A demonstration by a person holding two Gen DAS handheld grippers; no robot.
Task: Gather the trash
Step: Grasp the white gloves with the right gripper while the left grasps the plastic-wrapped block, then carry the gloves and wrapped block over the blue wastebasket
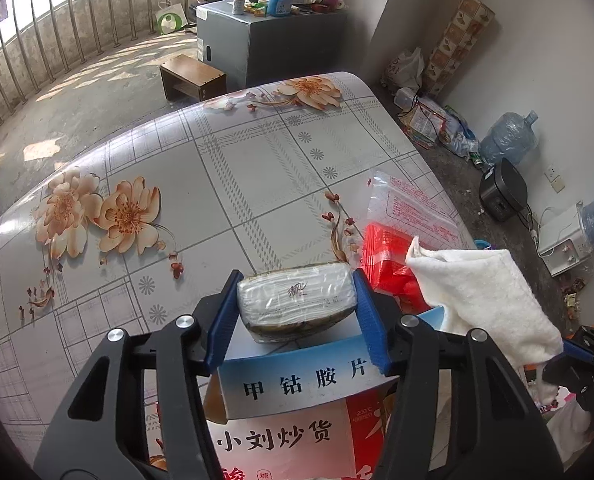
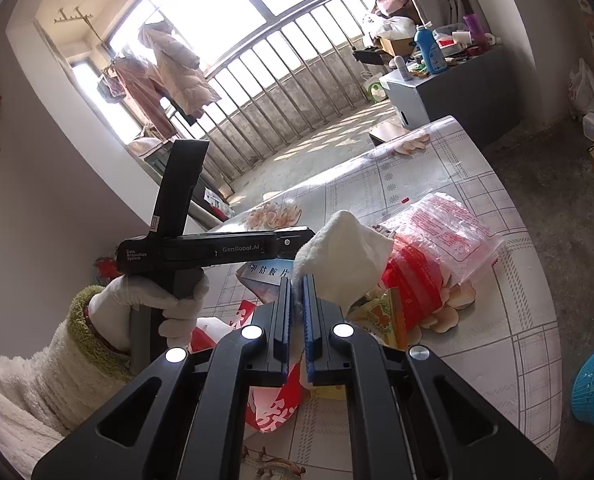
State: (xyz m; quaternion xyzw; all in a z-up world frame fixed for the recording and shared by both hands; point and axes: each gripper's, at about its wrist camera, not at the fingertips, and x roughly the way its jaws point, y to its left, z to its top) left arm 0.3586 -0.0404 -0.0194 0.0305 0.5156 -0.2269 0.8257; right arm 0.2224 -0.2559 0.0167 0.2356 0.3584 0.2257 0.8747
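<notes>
My left gripper (image 1: 295,280) points down at the table, and its blue pads press on both ends of a small plastic-wrapped tissue pack (image 1: 297,300). The pack lies on a blue and white medicine box (image 1: 297,384), which sits on a red and white snack bag (image 1: 281,440). My right gripper (image 2: 297,280) is shut on a white cloth (image 2: 345,256), held just right of the pack above the litter. The white cloth (image 1: 481,300) also hangs at the right edge of the left wrist view.
A red plastic bag (image 1: 389,256) and a clear zip bag (image 1: 413,204) lie on the flowered tablecloth (image 1: 237,160) near its right edge. A turquoise basket (image 2: 593,380) stands beside the table. A gloved hand (image 2: 149,304) holds the left gripper's handle.
</notes>
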